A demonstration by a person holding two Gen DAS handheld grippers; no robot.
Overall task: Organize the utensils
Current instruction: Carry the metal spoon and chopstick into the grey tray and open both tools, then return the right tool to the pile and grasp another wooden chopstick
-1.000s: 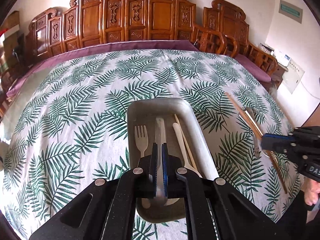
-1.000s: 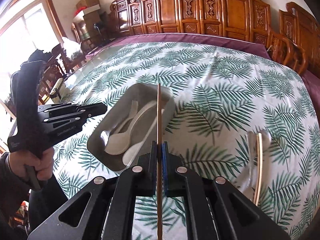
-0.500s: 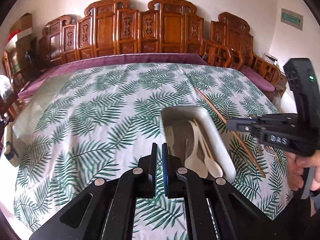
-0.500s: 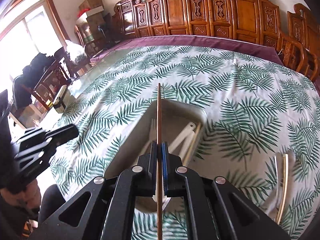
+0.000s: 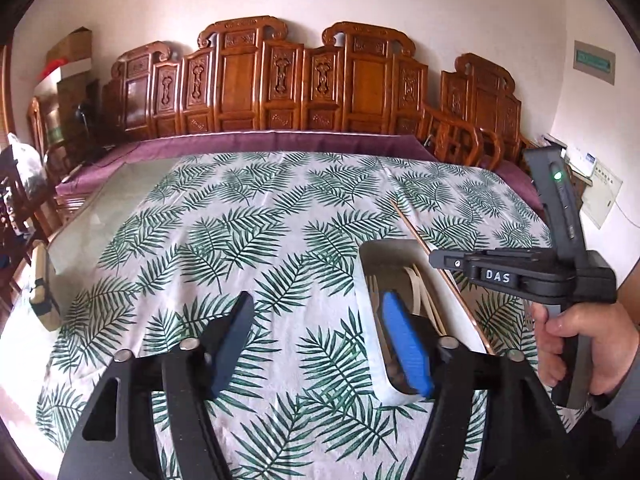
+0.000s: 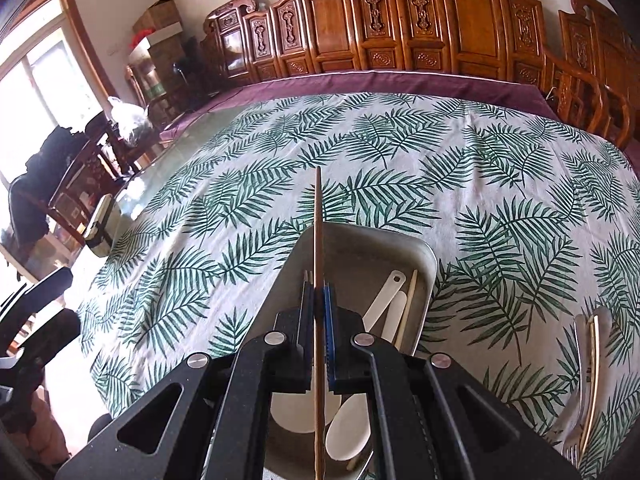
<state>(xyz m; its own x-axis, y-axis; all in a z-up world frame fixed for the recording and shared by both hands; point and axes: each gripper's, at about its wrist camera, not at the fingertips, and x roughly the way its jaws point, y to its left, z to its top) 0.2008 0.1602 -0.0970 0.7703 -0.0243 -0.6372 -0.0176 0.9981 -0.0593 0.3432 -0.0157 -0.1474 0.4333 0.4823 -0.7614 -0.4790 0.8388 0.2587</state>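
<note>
Right gripper (image 6: 318,304) pinches a slim wooden chopstick (image 6: 318,216) above the tray; left gripper (image 5: 320,340) gapes, holding nothing.
Smooth grey round-cornered tray (image 6: 360,240) on leaf-print cloth (image 6: 400,140) holds white plastic spoons (image 6: 346,428); metal cutlery (image 6: 592,364) lies at three o'clock.

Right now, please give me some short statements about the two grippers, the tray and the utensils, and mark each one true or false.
1. The right gripper is shut on a brown chopstick. True.
2. The left gripper holds a fork. False: it is open and holds nothing.
3. White spoons lie in the tray. True.
4. No utensil is on the tablecloth outside the tray. False: some utensils lie right of the tray.
5. The chopstick is held above the tray. True.
</note>
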